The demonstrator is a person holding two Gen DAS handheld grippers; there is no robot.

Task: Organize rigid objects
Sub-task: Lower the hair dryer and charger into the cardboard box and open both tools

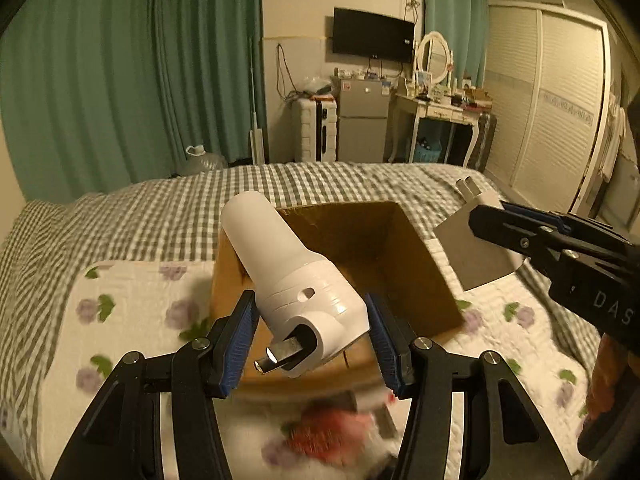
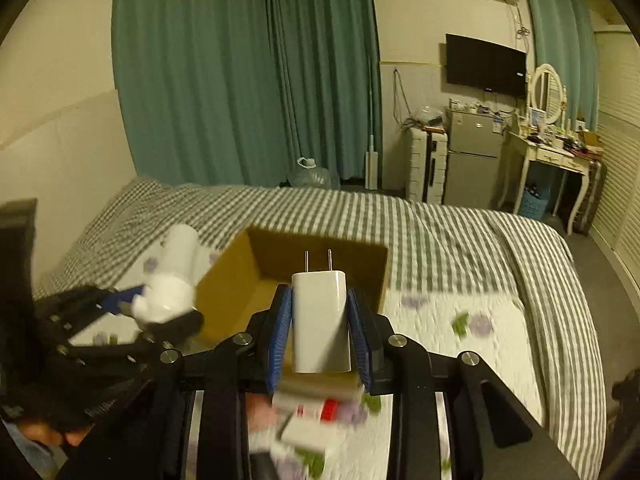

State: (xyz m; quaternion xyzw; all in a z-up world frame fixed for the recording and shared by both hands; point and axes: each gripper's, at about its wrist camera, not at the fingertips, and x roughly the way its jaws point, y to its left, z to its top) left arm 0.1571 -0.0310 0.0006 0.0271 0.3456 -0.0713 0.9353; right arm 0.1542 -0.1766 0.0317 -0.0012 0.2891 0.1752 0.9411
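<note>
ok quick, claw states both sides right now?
Left claw: closed on the white cylindrical device.
Right claw: closed on the white charger plug, above the cardboard box.

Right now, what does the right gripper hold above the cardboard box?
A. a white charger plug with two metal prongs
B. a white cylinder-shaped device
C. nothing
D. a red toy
A: the right gripper is closed on the white charger plug, prongs pointing toward the cardboard box.

Left hand-held gripper (image 1: 312, 334) clamped, right hand-held gripper (image 2: 320, 332) clamped
</note>
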